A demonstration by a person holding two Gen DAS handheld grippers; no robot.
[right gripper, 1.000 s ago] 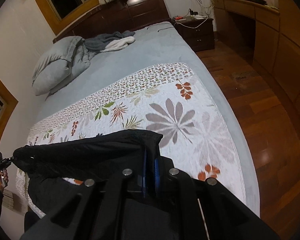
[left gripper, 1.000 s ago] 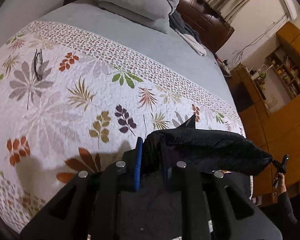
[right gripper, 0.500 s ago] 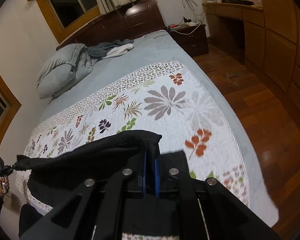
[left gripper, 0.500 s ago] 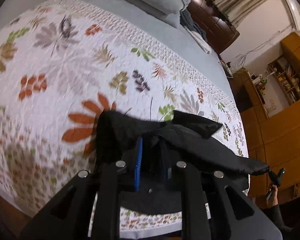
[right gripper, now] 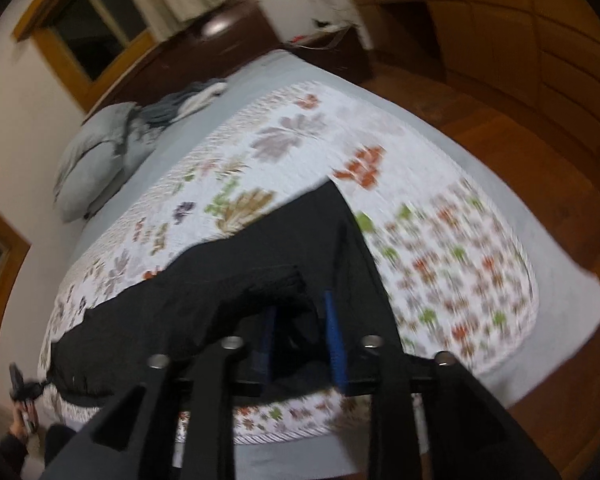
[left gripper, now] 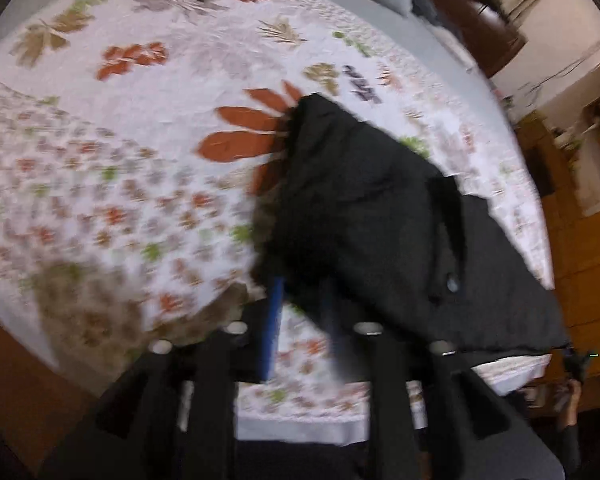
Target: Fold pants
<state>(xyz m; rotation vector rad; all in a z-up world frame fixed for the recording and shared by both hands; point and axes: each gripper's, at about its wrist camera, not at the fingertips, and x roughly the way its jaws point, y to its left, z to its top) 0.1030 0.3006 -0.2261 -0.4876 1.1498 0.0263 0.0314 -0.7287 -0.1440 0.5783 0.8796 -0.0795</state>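
Two grippers are working black pants (left gripper: 380,208) lying on a floral quilt (left gripper: 140,160): the left gripper (left gripper: 300,320) and right gripper (right gripper: 298,336) are gaping, jaws apart, cloth reaching toward twelve o'clock; folding is barely beginning.

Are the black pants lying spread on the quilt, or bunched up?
Spread: the black pants lie flat across the floral quilt. Both grippers' jaws are apart.

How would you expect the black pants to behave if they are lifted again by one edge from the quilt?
The black pants would probably hang limp: they drape in soft folds over the floral quilt. They look fairly light, sagging between the left tool and the right tool. Both tools seem to be opening, so the cloth may slip out.
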